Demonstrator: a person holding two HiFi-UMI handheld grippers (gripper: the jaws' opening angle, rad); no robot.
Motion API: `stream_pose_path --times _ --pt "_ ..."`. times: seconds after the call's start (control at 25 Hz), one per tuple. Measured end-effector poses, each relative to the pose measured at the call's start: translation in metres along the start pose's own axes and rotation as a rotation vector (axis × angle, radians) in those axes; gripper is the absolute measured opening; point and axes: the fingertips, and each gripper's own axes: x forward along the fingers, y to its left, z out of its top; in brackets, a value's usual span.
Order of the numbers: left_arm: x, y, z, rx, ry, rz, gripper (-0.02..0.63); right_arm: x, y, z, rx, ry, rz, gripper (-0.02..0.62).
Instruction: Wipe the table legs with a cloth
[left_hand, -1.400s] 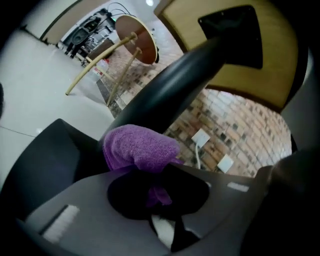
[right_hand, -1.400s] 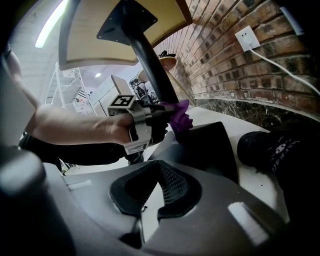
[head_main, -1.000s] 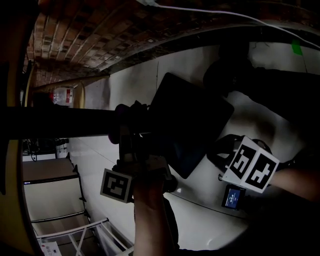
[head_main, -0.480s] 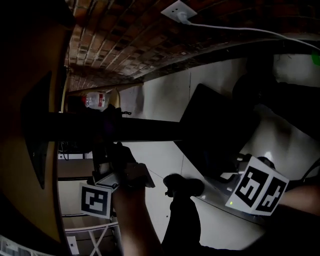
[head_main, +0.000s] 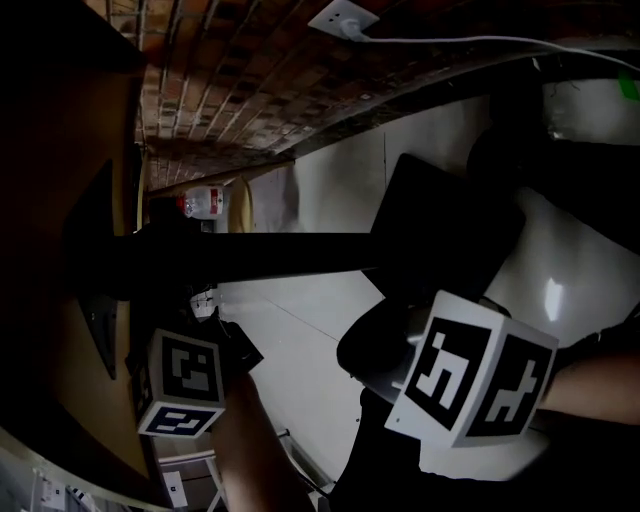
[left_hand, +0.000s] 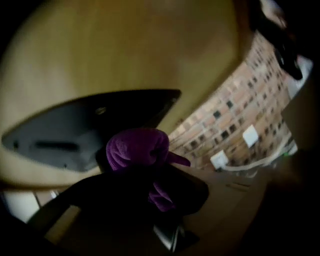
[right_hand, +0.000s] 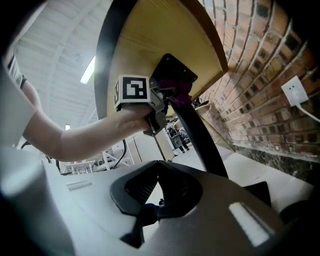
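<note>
Head and right gripper views, both low, share the table leg (head_main: 270, 258).

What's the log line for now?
left gripper: shut on purple cloth | cloth: at table leg top | right gripper: shut, empty

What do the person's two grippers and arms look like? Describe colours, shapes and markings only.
The left gripper has a dark body. The right gripper has a pale grey casing and black jaws with a ribbed pad. Each carries a white cube printed with black square markers. The left forearm is bare, with no sleeve or glove.
</note>
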Motion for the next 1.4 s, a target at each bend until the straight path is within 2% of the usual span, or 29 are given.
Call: stream_pose_path --times 0.12,0.2,0.36,0.48,0.56,0.8,0.88,0.96,1.08,1.16,1.28,1.4 --pt "0.01 -0.012 -0.012 0.318 0.135 0.044 0.066 -0.009 -0.018 -0.037 0.057 0.065 -0.071 0.002" --pt "0.021 -0.034 -0.036 0.431 0.262 -0.021 0.066 -0.016 -0.035 -0.057 0.067 0.106 -0.127 0.002" --pt "0.03 -0.071 -0.094 0.465 0.515 -0.195 0.066 -0.037 -0.078 -0.07 0.079 0.121 -0.247 0.002" --pt "0.026 -0.098 -0.135 0.472 0.678 -0.319 0.066 -0.059 -0.119 -0.076 0.145 0.103 -0.352 0.002" --pt "0.022 -0.114 -0.161 0.477 0.761 -0.37 0.066 -0.072 -0.139 -0.079 0.196 0.08 -0.401 0.002" --pt "0.002 -0.164 -0.235 0.489 0.957 -0.496 0.064 -0.087 -0.159 -0.09 0.235 0.063 -0.459 0.002" --pt "-0.003 -0.175 -0.256 0.529 1.016 -0.52 0.064 -0.087 -0.162 -0.093 0.242 0.064 -0.461 0.002" --pt "-0.007 -0.188 -0.276 0.62 1.065 -0.545 0.064 -0.087 -0.164 -0.095 0.253 0.059 -0.463 0.002" --pt "-0.006 -0.209 -0.303 0.821 1.096 -0.594 0.064 -0.091 -0.172 -0.103 0.267 0.064 -0.484 0.002" --pt "-0.004 -0.223 -0.323 0.897 1.123 -0.638 0.064 -0.097 -0.181 -0.111 0.274 0.075 -0.512 0.002" --pt "-0.003 -0.244 -0.351 0.902 1.186 -0.686 0.064 -0.106 -0.193 -0.12 0.28 0.086 -0.541 0.002" --pt "-0.012 -0.262 -0.383 0.872 1.304 -0.718 0.063 -0.108 -0.2 -0.13 0.266 0.104 -0.554 0.002"
